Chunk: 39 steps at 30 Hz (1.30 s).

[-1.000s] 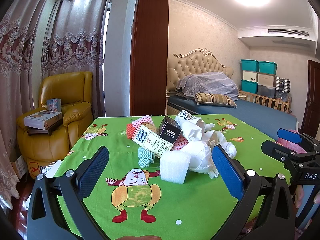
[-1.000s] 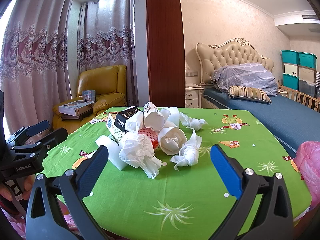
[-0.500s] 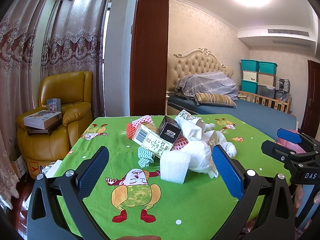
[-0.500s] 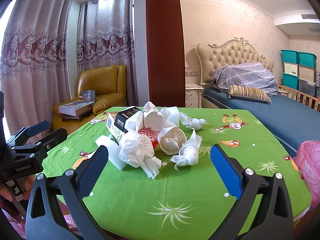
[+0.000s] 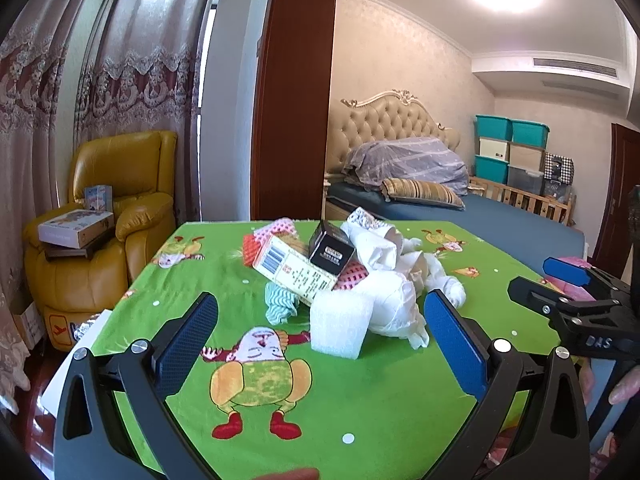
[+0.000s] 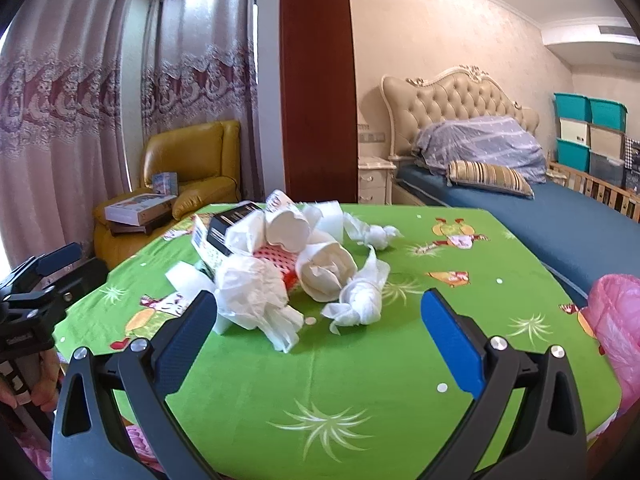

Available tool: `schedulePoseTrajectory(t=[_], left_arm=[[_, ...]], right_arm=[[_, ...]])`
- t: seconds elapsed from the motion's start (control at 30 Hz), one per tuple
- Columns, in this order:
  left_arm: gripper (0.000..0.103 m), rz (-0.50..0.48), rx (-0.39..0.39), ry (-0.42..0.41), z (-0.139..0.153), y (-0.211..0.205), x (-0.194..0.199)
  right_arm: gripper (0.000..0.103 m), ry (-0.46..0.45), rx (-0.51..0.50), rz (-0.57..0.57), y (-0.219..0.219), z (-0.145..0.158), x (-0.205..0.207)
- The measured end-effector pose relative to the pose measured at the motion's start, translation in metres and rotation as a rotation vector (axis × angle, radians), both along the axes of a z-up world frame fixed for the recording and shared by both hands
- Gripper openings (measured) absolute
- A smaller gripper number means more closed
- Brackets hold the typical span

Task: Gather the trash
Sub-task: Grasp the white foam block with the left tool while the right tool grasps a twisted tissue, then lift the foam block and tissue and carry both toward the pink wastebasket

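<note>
In the left wrist view, our left gripper (image 5: 320,334) stood spread, empty, framing the white foam block (image 5: 339,329) at frame centre. In the right wrist view, our right gripper (image 6: 314,320) gaped before the crumpled tissue wad (image 6: 254,294); the pink mass, perhaps a bag (image 6: 618,328), sat at the right edge. Grabbing low could topple the pile.

Black gripper (image 5: 320,328) frames, blue ribbed pads (image 5: 186,344), silver screws (white lettering, perhaps "DAS").

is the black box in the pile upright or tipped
Tipped: the black box leans at an angle on the long barcode carton.
</note>
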<state>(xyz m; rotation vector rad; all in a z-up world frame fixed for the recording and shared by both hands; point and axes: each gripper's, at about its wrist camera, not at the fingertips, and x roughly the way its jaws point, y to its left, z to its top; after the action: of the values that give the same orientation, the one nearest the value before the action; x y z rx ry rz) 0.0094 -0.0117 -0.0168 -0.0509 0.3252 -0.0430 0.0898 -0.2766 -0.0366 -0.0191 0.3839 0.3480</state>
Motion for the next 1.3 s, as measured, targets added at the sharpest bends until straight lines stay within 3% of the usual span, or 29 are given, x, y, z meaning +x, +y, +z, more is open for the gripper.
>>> schedulePoseTrajectory(t=[0.2, 0.33, 0.53, 0.8, 0.87, 1.0, 1.07, 1.1, 1.3], left_arm=[[0.097, -0.005, -0.041, 0.098, -0.012, 0.007, 0.019], [0.097, -0.014, -0.015, 0.198, -0.025, 0.004, 0.046], [0.097, -0.033, 0.066, 0.257, -0.047, -0.012, 0.078], [0.094, -0.015, 0.04, 0.316, -0.056, -0.005, 0.108], [0.089, -0.03, 0.05, 0.323, -0.056, -0.007, 0.114], [0.068, -0.067, 0.065, 0.342, -0.062, -0.011, 0.123], [0.053, -0.093, 0.057, 0.339, -0.063, -0.012, 0.123], [0.05, -0.107, 0.054, 0.329, -0.063, -0.012, 0.122], [0.049, -0.072, 0.041, 0.287, -0.056, -0.002, 0.106]], right_arm=[[0.099, 0.091, 0.025, -0.036, -0.006, -0.014, 0.032], [0.099, 0.143, 0.024, -0.06, -0.008, -0.024, 0.06], [0.099, 0.198, 0.022, -0.074, -0.004, -0.035, 0.096], [0.089, 0.287, 0.022, -0.05, 0.0, -0.048, 0.128], [0.085, 0.311, 0.011, -0.05, 0.004, -0.052, 0.137], [0.069, 0.373, -0.014, -0.063, 0.01, -0.06, 0.155], [0.048, 0.399, -0.04, -0.073, 0.012, -0.064, 0.161], [0.036, 0.406, -0.038, -0.067, 0.012, -0.066, 0.161], [0.031, 0.309, -0.022, -0.058, 0.006, -0.055, 0.135]])
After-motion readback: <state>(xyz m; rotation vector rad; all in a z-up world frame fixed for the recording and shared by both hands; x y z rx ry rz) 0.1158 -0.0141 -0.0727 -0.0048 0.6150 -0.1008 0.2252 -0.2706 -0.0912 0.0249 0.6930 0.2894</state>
